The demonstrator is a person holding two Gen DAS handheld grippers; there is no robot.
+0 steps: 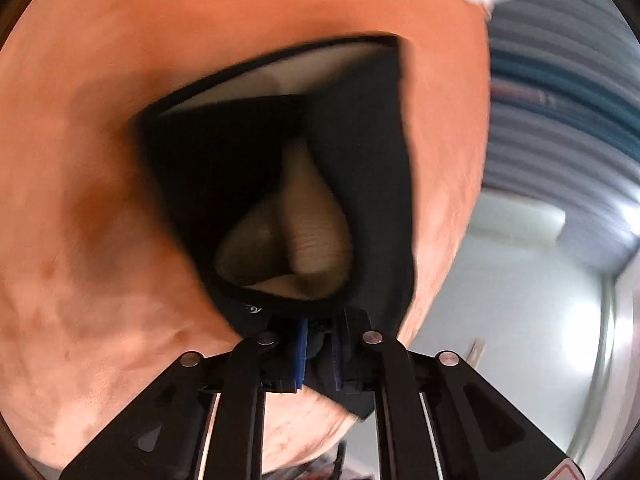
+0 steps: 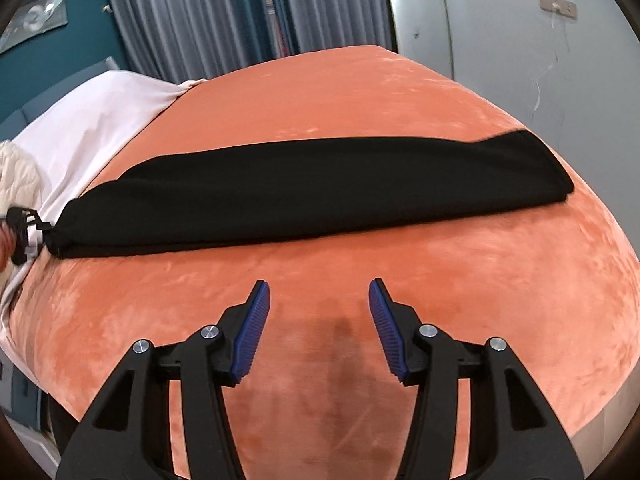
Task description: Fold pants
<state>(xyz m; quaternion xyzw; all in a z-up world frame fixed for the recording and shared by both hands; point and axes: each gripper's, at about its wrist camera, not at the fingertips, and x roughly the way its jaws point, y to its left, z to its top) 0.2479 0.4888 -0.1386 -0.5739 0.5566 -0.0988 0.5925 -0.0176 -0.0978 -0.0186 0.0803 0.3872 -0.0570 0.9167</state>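
Observation:
The black pants (image 2: 304, 196) lie folded lengthwise as a long strip across the orange bed cover (image 2: 360, 92). In the left wrist view I look into an open end of the pants (image 1: 360, 184), where a beige lining (image 1: 304, 232) shows. My left gripper (image 1: 320, 354) is shut on the black rim of that opening. From the right wrist view, this gripper (image 2: 24, 236) sits at the strip's far left end. My right gripper (image 2: 320, 292) hangs open over bare cover, nearer than the pants, with nothing between its blue pads (image 2: 252, 332).
A white sheet (image 2: 100, 120) covers the bed's left part, with a cream quilted cloth (image 2: 16, 176) at the left edge. Grey and blue curtains (image 2: 224, 12) hang behind, and a white wall (image 2: 520, 40) stands at the right. The bed's near edge drops off at lower left.

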